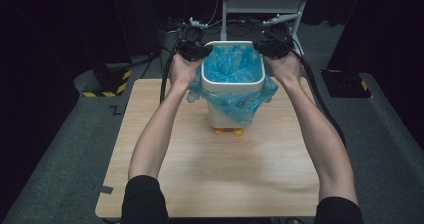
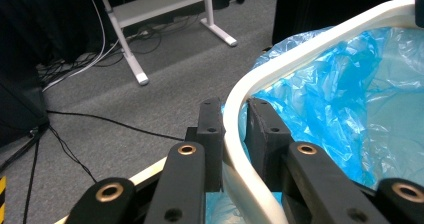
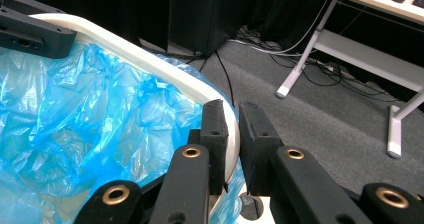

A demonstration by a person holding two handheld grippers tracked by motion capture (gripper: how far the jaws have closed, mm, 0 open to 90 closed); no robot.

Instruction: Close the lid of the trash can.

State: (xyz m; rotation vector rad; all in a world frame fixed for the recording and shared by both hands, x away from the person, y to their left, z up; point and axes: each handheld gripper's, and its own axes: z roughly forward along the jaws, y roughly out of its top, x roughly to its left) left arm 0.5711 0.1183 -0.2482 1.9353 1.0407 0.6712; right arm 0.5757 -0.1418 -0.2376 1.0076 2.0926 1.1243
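Small white bin [image 1: 232, 86] with blue liner [image 1: 235, 69] standing mid-bench [image 1: 210, 169]. Left hand-held gripper [image 2: 235, 116] pinching the rim ring [image 2: 280, 64] at one far corner; right hand-held gripper [image 3: 234, 119] pinching it at the other. Ring likely stiff, light, smooth plastic; liner thin, slippery, tearable. Best held on ring corners, not film.

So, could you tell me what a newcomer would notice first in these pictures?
Probably the white bin lined with a bright blue plastic bag, standing at the far middle of the wooden table. Next, the left gripper and right gripper, each astride the white rim ring at opposite sides, one jaw inside and one outside.
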